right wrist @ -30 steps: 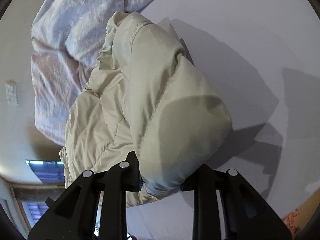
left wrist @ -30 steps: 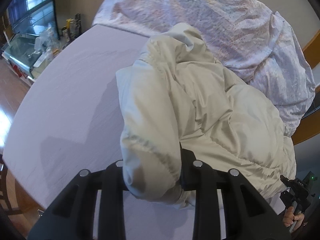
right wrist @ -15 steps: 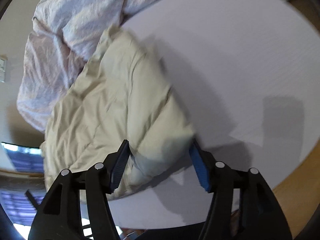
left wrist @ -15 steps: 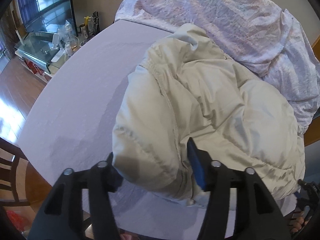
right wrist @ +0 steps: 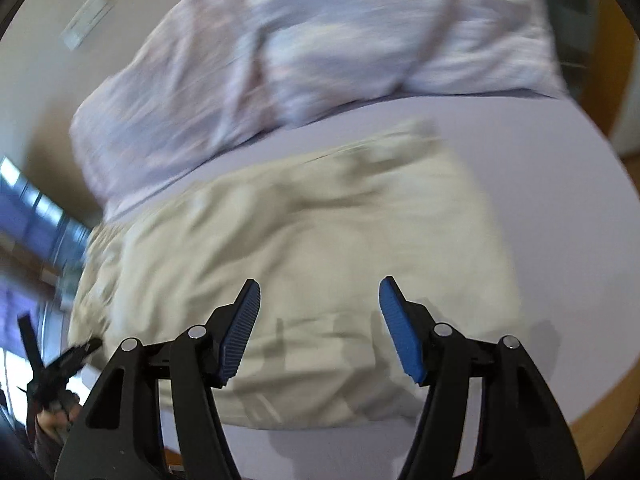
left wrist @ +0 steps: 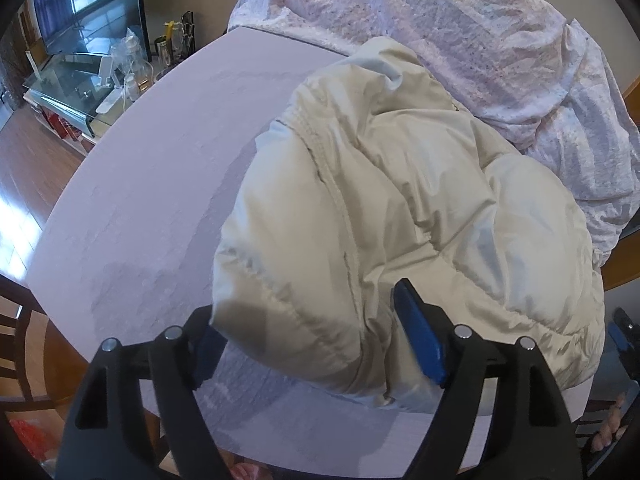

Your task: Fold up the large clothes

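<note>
jacket [left wrist: 404,208]: cream, padded, lies bunched in a rounded heap on the lavender bed [left wrist: 152,168], near the bed's near edge and touching the crumpled floral duvet [left wrist: 460,28] behind it. in the right wrist view the jacket [right wrist: 304,248] appears blurred, and its far edge lies just beside the duvet [right wrist: 280,52].

left gripper [left wrist: 308,332]: jaws have just been opening and stand wide. the near fold of the jacket sits between them; the blue pad on the right [left wrist: 418,332] stands clear of the fabric, and the left pad is partly hidden by the fold, so contact there cannot be confirmed.

right gripper [right wrist: 320,328]: jaws stand apart above the jacket, with nothing clamped between the blue pads [right wrist: 240,328]. the view is motion-blurred.

background: a glass cabinet [left wrist: 68,80] with bottles stands beside the bed on a wooden floor [left wrist: 24,168]. a hand [left wrist: 610,428] shows at the lower right edge of the left wrist view.
</note>
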`<state>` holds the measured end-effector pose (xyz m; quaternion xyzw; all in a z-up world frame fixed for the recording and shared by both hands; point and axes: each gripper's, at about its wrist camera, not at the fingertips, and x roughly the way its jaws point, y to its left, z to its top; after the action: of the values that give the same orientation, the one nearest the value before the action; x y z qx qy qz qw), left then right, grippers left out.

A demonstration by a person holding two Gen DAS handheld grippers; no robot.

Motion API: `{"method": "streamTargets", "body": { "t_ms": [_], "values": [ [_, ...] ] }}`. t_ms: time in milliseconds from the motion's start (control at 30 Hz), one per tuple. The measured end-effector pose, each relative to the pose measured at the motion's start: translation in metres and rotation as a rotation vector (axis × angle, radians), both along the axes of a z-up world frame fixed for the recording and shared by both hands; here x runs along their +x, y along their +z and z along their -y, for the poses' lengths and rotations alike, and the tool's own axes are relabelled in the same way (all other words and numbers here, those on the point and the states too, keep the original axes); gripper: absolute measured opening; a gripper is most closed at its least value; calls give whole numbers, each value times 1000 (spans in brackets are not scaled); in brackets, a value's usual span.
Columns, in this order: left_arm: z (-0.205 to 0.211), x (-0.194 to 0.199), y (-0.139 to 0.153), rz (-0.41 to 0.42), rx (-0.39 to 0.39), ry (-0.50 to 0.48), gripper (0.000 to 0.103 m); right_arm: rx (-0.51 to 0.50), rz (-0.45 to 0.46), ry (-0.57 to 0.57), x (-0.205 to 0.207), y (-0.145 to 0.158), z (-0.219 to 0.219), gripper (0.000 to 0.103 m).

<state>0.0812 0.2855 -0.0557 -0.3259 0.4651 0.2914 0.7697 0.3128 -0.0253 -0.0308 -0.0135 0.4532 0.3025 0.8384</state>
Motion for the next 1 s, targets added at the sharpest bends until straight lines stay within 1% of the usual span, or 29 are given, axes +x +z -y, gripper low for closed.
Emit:
{"method": "streamTargets", "body": {
  "t_ms": [67,167,267,333,433,567,667,867,1000],
  "values": [
    [0,1,1,3,-1,-2,79,-21,-6,71,-8,-6,-30,61],
    [0,1,1,11,-9,3,80,-48,-4,124,-15,-11,-58,60],
    [-1,0,0,17,-17,10,80,-64,-9,148,-24,-13,-69,60],
    [-2,-2,-1,19,-21,17,80,-93,-10,160,-28,-19,-77,60],
    [-5,-4,-2,21,-30,27,80,-140,-12,159,-29,-32,-85,60],
    [-8,-7,-5,22,-42,41,80,-170,-38,143,-25,-54,-88,61],
    [-10,-7,-7,32,-56,41,81,-203,-16,137,-22,-72,-97,64],
    [-10,-1,-7,41,-57,35,81,-198,20,140,-22,-82,-100,65],
    [-13,2,-9,53,-72,38,82,-198,24,141,-22,-83,-99,65]
  ]
}}
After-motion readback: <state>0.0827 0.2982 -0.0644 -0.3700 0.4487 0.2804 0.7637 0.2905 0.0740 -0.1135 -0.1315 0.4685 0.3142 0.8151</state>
